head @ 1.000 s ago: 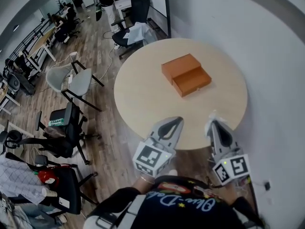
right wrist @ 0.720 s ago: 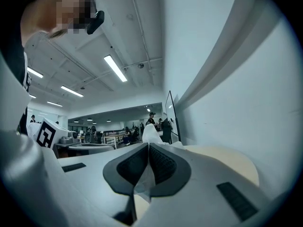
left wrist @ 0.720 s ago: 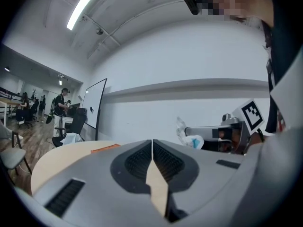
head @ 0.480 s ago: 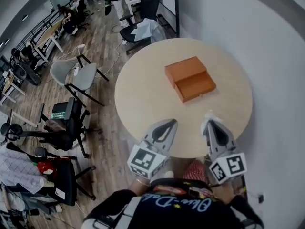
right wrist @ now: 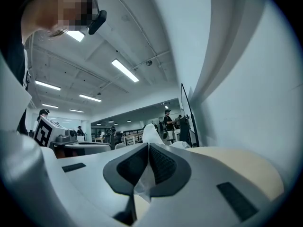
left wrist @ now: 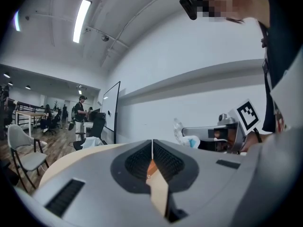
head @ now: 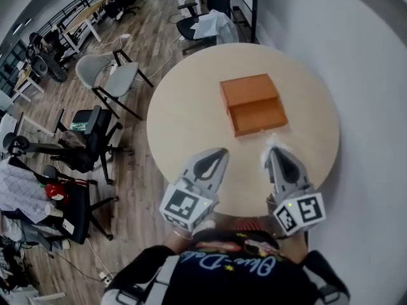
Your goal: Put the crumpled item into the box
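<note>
An orange box lies open on the round beige table, its tray half towards me and its lid half behind. My right gripper hovers over the table's near side, just short of the box, shut on a white crumpled item that sticks out past its tips. In the right gripper view the crumpled item is pinched between the jaws. My left gripper hangs beside it to the left, shut with nothing in it. In the left gripper view, a sliver of orange box shows between the jaws.
A grey wall runs along the right of the table. Office chairs and a grey chair stand on the wood floor to the left. Another chair with a white cloth sits beyond the table's far edge. People work at desks far off.
Both grippers have moved forward from the table's near edge to over the tabletop, closer to the box. The right gripper keeps hold of the crumpled item.
</note>
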Demonstrator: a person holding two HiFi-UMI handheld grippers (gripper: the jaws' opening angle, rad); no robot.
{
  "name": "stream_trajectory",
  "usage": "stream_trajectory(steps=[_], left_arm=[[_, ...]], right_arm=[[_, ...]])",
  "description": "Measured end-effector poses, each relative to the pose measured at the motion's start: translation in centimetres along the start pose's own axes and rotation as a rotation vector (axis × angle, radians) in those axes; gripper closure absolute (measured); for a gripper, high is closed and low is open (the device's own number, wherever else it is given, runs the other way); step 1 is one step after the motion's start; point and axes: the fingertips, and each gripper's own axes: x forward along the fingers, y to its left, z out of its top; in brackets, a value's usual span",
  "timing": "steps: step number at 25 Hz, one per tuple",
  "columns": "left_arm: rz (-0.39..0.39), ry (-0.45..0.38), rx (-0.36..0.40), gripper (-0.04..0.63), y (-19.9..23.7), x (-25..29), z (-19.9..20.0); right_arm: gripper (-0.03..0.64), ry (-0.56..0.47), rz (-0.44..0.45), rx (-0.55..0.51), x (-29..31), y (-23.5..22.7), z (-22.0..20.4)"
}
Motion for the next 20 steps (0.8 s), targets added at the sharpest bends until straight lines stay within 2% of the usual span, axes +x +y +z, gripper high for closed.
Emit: stream_trajectory(steps=[10, 16, 20], left_arm=[[0.118, -0.009, 0.024, 0.603, -2.3, 4.4, 1.7], [0.186, 0.003, 0.003, 0.603, -2.8, 5.0, 1.6], [0.237, 0.021, -0.013, 0.603, -1.5, 5.2, 0.8]], right_arm=[[0.614, 0.015, 0.125, 0.017, 0.7, -5.5, 1.0], [0.614, 0.040, 0.194, 0.013, 1.6, -6.8, 1.3], [0.614, 0.048, 0.220, 0.015, 3.7, -7.7, 0.8]])
